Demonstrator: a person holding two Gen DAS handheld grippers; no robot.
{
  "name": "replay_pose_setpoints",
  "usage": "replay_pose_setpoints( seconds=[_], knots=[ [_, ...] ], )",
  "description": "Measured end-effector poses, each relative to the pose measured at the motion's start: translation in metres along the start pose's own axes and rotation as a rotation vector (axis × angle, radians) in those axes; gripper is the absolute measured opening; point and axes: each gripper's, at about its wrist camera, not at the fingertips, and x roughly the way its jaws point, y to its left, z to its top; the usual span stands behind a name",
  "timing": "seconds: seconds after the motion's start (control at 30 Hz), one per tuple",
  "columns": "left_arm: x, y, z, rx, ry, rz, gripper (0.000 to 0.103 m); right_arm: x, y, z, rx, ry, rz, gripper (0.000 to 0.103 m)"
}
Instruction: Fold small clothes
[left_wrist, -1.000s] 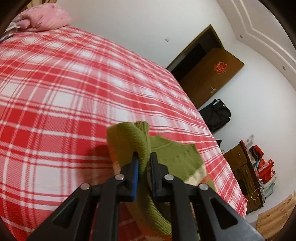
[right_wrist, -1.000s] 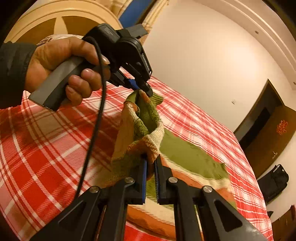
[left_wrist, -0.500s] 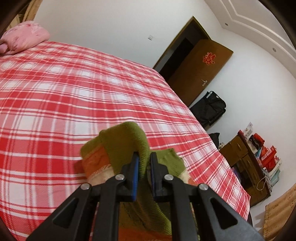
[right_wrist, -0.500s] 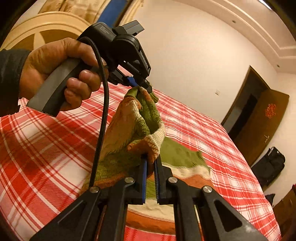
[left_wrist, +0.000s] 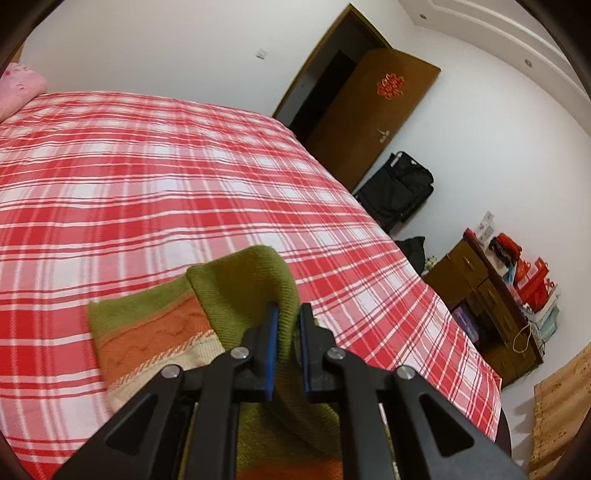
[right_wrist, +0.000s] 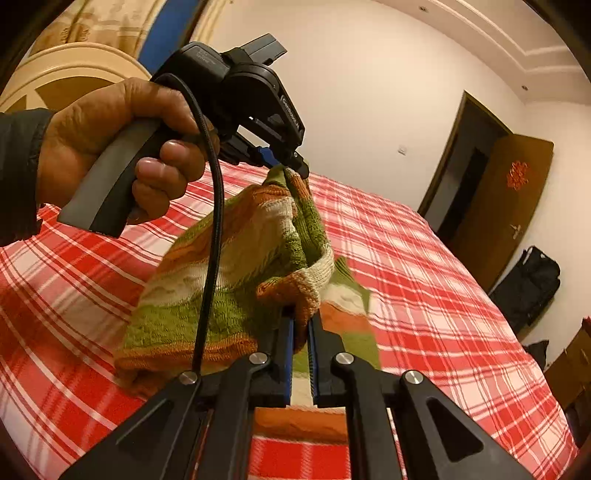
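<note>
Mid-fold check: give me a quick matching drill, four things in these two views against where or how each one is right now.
Things:
1. left claw
2. right claw
3. pink pillow
4. black bag

States:
A. on the floor beside the open door
B. at the bed's far corner
C. pinching the knit garment's orange-and-cream edge
D. pinching a green fold of the garment

Pairs: 1-D, 2-C, 3-B, 4-A

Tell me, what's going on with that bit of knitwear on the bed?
A person is folding a small striped knit garment on the red plaid bed, with a hand-held gripper in each hand. The left hand-held gripper pinches one edge and lifts it; the right hand-held gripper pinches another. Part of the garment lies flat on the bed.
</note>
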Motion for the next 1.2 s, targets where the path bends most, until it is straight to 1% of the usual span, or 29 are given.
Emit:
replay_pose_setpoints(
  seconds=[0.1, 0.3, 0.4, 0.53, 0.63, 0.73, 0.83, 0.9, 0.93, 0.97, 1.0, 1.03, 1.07, 1.1, 1.13, 1.17, 1.2],
  knots=[
    [0.021, -0.014, -0.002, 0.027, 0.023, 0.003, 0.011, 0.004, -0.016, -0.006, 0.041, 0.037, 0.006, 0.006],
    [0.064, -0.029, -0.012, 0.060, 0.091, 0.014, 0.011, 0.010, -0.029, -0.021, 0.108, 0.112, 0.024, 0.006],
    [0.082, -0.038, -0.019, 0.086, 0.121, 0.023, 0.010, -0.003, -0.036, -0.031, 0.130, 0.142, 0.036, 0.006],
    [0.094, -0.048, -0.023, 0.115, 0.136, 0.029, 0.010, -0.006, -0.045, -0.035, 0.166, 0.166, 0.056, 0.006],
    [0.103, -0.057, -0.026, 0.167, 0.147, 0.053, 0.010, -0.003, -0.055, -0.038, 0.215, 0.203, 0.088, 0.006],
    [0.112, -0.064, -0.032, 0.205, 0.164, 0.068, 0.010, 0.004, -0.062, -0.045, 0.231, 0.233, 0.098, 0.006],
    [0.113, -0.070, -0.034, 0.224, 0.160, 0.086, 0.010, 0.003, -0.063, -0.050, 0.239, 0.256, 0.106, 0.006],
    [0.105, -0.076, -0.035, 0.257, 0.141, 0.103, 0.017, 0.004, -0.065, -0.052, 0.245, 0.268, 0.115, 0.006],
    [0.098, -0.080, -0.035, 0.282, 0.133, 0.113, 0.025, 0.006, -0.065, -0.053, 0.244, 0.273, 0.120, 0.006],
    [0.089, -0.082, -0.035, 0.302, 0.116, 0.122, 0.040, 0.006, -0.067, -0.053, 0.245, 0.274, 0.125, 0.006],
    [0.078, -0.083, -0.035, 0.318, 0.088, 0.130, 0.049, 0.005, -0.069, -0.054, 0.254, 0.271, 0.134, 0.006],
    [0.064, -0.082, -0.037, 0.334, 0.055, 0.141, 0.066, 0.004, -0.071, -0.055, 0.268, 0.273, 0.143, 0.006],
    [0.048, -0.079, -0.040, 0.351, 0.022, 0.152, 0.072, 0.002, -0.075, -0.056, 0.288, 0.276, 0.160, 0.010],
    [0.035, -0.075, -0.044, 0.367, 0.009, 0.175, 0.072, -0.001, -0.079, -0.057, 0.309, 0.279, 0.168, 0.012],
    [0.024, -0.071, -0.049, 0.378, 0.006, 0.203, 0.072, -0.004, -0.083, -0.059, 0.320, 0.279, 0.160, 0.022],
    [0.018, -0.067, -0.053, 0.386, 0.007, 0.225, 0.074, -0.008, -0.086, -0.060, 0.325, 0.277, 0.142, 0.038],
    [0.009, -0.062, -0.060, 0.400, 0.011, 0.252, 0.075, -0.012, -0.091, -0.060, 0.328, 0.270, 0.119, 0.044]
  ],
)
